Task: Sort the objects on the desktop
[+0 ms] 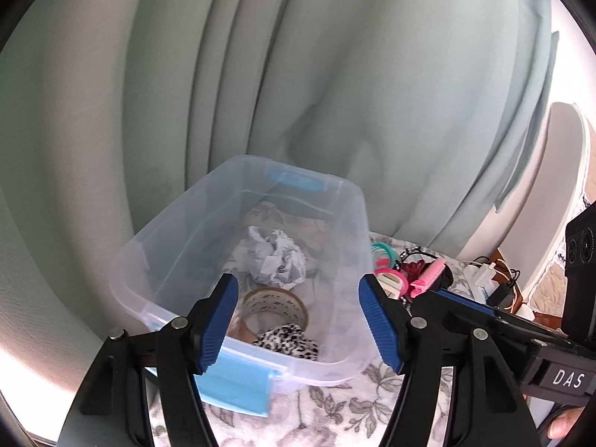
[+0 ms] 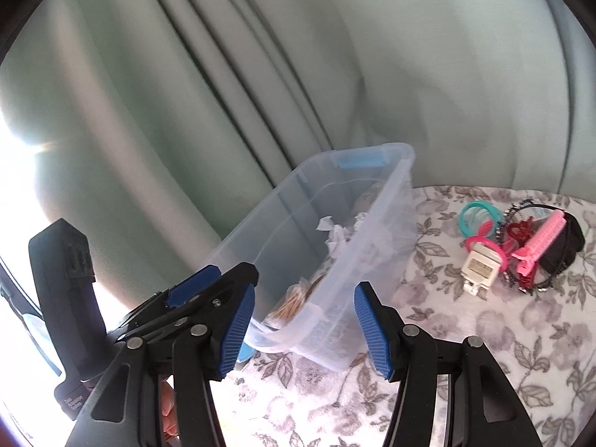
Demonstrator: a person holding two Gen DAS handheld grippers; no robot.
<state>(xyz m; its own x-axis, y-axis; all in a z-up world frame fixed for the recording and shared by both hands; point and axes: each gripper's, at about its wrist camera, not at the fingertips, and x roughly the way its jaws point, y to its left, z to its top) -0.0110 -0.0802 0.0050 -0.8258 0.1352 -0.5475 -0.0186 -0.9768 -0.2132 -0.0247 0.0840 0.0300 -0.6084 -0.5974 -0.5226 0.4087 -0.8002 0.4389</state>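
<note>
My left tool (image 1: 298, 320) hangs spread and empty over the near end of the clear bin (image 1: 156, 253); my right tool (image 2: 303, 327), also spread and empty, hangs beside the bin's near corner. In the bin lie crumpled paper (image 1: 273, 259), a tape roll (image 1: 273, 307) and a spotted cloth (image 1: 288, 341). Right of the bin, on the floral worktop (image 2: 484, 339), is a pile: rings (image 2: 478, 218), white block (image 2: 480, 266), pink clip (image 2: 540, 246).
</note>
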